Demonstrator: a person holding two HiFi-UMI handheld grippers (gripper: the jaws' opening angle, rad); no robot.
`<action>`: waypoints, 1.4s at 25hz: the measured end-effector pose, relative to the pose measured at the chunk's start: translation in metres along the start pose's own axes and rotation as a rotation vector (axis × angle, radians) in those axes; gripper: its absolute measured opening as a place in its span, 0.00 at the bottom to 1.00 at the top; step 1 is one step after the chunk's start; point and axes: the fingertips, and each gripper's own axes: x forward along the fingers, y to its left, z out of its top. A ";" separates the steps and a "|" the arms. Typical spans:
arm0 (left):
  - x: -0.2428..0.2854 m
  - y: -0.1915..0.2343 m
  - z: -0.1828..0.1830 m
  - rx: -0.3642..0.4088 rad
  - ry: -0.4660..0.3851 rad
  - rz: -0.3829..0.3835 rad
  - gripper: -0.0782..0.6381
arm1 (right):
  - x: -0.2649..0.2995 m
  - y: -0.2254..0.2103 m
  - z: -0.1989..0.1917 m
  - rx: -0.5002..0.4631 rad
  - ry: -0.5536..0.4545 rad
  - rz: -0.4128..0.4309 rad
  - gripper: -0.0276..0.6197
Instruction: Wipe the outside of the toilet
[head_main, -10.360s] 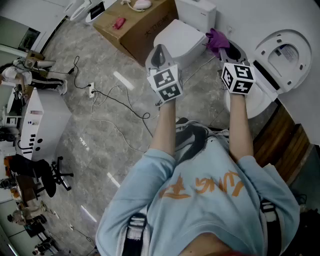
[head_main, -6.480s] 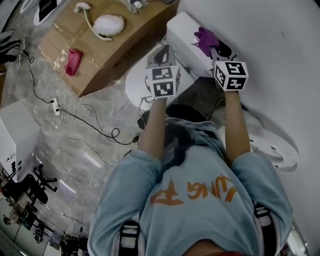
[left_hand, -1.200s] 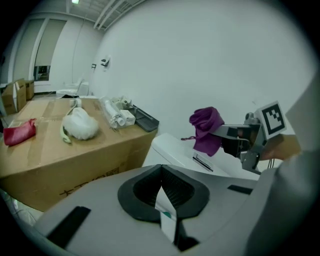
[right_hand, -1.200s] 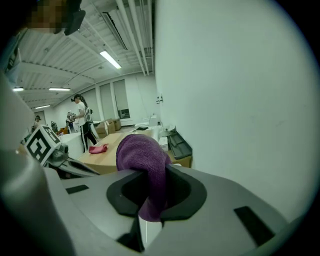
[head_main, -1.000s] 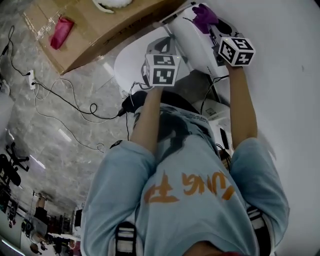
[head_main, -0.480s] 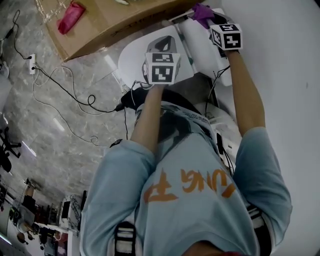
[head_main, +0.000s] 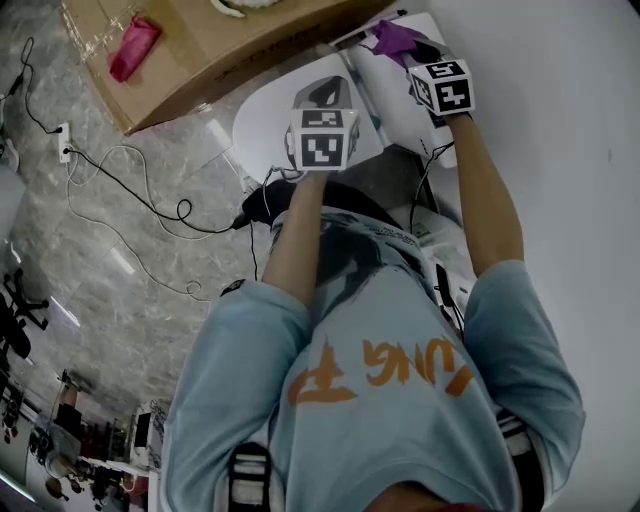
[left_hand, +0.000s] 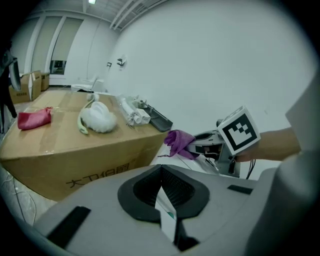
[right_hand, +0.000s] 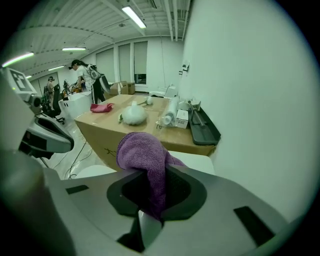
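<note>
The white toilet shows in the head view with its tank (head_main: 400, 95) at the top and its closed lid (head_main: 262, 118) to the left. My right gripper (head_main: 408, 55) is shut on a purple cloth (head_main: 388, 38) that rests on the tank top. The right gripper view shows the cloth (right_hand: 141, 149) bunched between the jaws of the right gripper (right_hand: 150, 176), above the white tank lid (right_hand: 197, 161). My left gripper (head_main: 322, 98) hovers over the toilet lid, shut and holding nothing. From the left gripper (left_hand: 161, 172) I see the cloth (left_hand: 178, 142) and the right gripper (left_hand: 199, 146).
A big cardboard box (head_main: 200, 55) stands just beyond the toilet, carrying a red rag (head_main: 132, 47), a fluffy white brush (left_hand: 97, 117) and a dark tray (right_hand: 204, 126). Cables (head_main: 150, 210) and a power strip (head_main: 65, 140) lie on the marble floor. A white wall (head_main: 580, 150) is close on the right.
My right gripper has slid leftward along the tank top with the purple cloth. The left gripper has stayed over the lid.
</note>
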 end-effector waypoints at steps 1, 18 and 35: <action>0.001 -0.001 0.000 0.001 0.001 -0.002 0.14 | -0.002 0.002 -0.003 0.004 -0.001 0.006 0.15; 0.011 -0.022 -0.004 0.017 0.019 -0.029 0.14 | -0.041 0.023 -0.043 0.010 -0.013 0.059 0.15; 0.011 -0.045 -0.003 0.064 0.031 -0.052 0.14 | -0.080 0.036 -0.083 0.055 -0.048 0.085 0.15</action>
